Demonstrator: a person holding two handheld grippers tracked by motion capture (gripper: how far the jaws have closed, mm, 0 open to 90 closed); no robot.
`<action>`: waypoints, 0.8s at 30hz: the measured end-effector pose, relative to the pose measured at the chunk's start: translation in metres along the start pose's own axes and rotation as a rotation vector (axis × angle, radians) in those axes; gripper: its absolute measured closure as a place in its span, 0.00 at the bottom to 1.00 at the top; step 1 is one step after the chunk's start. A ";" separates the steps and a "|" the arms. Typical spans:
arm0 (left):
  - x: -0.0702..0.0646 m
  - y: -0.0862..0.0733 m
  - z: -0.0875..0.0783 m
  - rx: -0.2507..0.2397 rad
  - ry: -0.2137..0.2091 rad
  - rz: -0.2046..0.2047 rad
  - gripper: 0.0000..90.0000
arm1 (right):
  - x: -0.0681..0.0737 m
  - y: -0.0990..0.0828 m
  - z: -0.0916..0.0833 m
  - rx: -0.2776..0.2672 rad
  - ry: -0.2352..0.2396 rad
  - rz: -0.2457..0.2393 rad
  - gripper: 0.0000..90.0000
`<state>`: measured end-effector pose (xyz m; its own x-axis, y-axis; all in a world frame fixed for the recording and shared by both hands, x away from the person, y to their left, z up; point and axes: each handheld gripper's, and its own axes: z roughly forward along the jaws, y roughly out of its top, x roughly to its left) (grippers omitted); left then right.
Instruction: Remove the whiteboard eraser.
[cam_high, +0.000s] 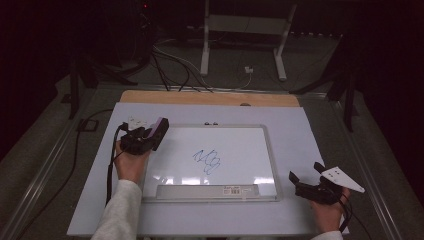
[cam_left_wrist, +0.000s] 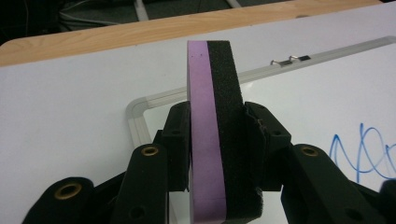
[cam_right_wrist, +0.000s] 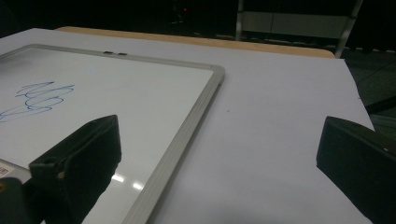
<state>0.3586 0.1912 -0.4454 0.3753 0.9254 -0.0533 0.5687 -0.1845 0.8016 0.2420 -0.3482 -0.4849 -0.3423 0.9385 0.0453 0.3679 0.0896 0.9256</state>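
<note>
A white sheet (cam_high: 95, 190) covers most of the tabletop (cam_high: 210, 97), leaving a strip of bare wood along the far edge. On the sheet lies a whiteboard (cam_high: 240, 145) with a grey metal frame, a blue scribble (cam_high: 207, 161) near its middle and a pen tray along its near edge.

The left gripper (cam_high: 145, 137) hovers over the board's far left corner, its jaws pinching an eraser (cam_left_wrist: 215, 135) set on edge, purple on one side and black foam on the other. The eraser is clear of the board and well apart from the scribble.

The right gripper (cam_high: 306, 176) sits off the board's near right corner, over the white sheet, its jaws spread wide with nothing between them.

The room beyond is dark: grey floor, loose cables (cam_high: 175, 65), and the white legs of a stand (cam_high: 242, 37) behind the tabletop.
</note>
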 end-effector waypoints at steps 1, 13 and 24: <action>-0.001 0.000 -0.001 -0.001 -0.003 0.000 0.72 | 0.000 0.000 0.000 -0.001 0.000 0.000 0.00; -0.010 -0.004 -0.006 -0.007 -0.020 0.024 0.72 | 0.000 0.000 0.000 0.001 0.000 -0.002 0.00; -0.024 -0.015 -0.004 0.021 -0.010 0.064 0.72 | 0.000 0.000 0.001 0.006 0.001 0.002 0.00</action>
<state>0.3387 0.1732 -0.4538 0.4186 0.9081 -0.0083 0.5588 -0.2503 0.7906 0.2426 -0.3476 -0.4857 -0.3425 0.9383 0.0474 0.3734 0.0896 0.9233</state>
